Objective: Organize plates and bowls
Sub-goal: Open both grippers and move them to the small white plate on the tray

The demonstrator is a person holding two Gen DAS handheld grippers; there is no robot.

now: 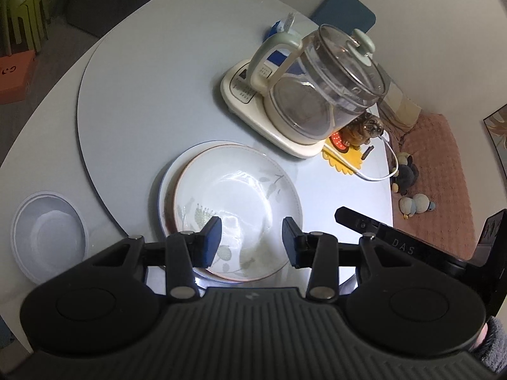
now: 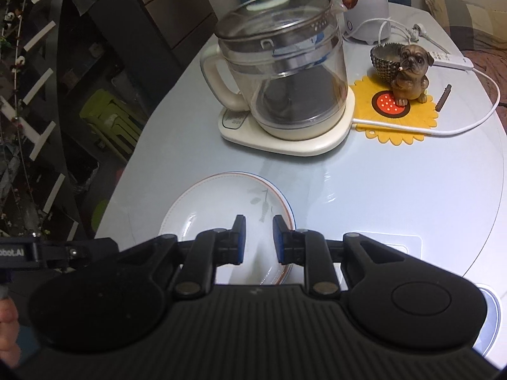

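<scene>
Left gripper (image 1: 252,240) hung empty with jaws apart over stacked floral plates (image 1: 240,190) at frame centre; white bowl (image 1: 47,237) lower left. Right gripper (image 2: 258,239) narrow but gapped, gripping nothing, above the plates, glass kettle (image 2: 282,63) behind

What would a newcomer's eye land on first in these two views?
Probably the glass kettle with its pale green lid knob, standing on a cream base at the far side of the table. Next, the stack of floral plates lying nearer, just beyond both sets of tongs, with nothing gripped. Then the dog figurine on the yellow sunflower mat right of the kettle.
</scene>
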